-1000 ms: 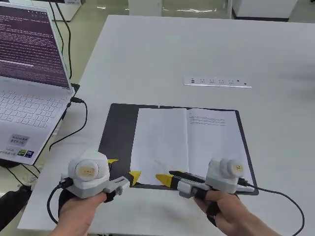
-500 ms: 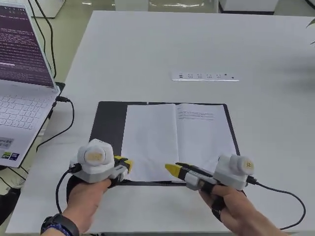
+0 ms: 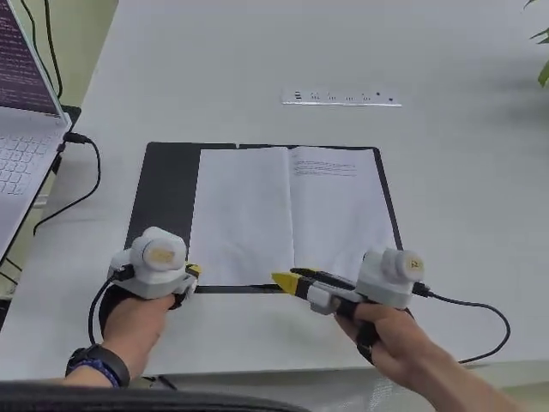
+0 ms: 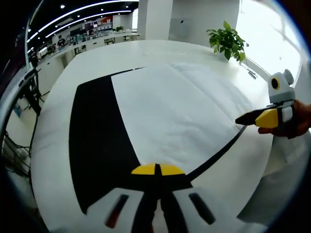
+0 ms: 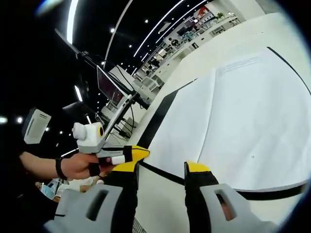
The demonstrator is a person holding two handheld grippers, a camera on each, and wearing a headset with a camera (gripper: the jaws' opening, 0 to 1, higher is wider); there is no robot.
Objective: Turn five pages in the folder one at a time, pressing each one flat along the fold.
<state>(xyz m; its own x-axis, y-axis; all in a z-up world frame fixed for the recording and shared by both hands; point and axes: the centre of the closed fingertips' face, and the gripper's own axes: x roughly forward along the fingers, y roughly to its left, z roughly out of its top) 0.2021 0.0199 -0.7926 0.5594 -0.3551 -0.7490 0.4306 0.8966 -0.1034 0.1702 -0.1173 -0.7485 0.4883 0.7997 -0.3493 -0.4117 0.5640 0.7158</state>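
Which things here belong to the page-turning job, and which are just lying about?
Job: black folder; its white pages, lying open; left gripper, shut; right gripper, open; both at the folder's near edge.
Lying about: laptop; its cable; power strip; plant.

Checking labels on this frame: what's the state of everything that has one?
Folder: open, flat on the table.
Left page: flat, blank.
Right page: flat, text at the top.
Left claw: shut, empty, over the folder's near edge.
Right claw: open, empty, at the folder's near edge.
Laptop: open, screen on.
Power strip: no plugs seen in it.
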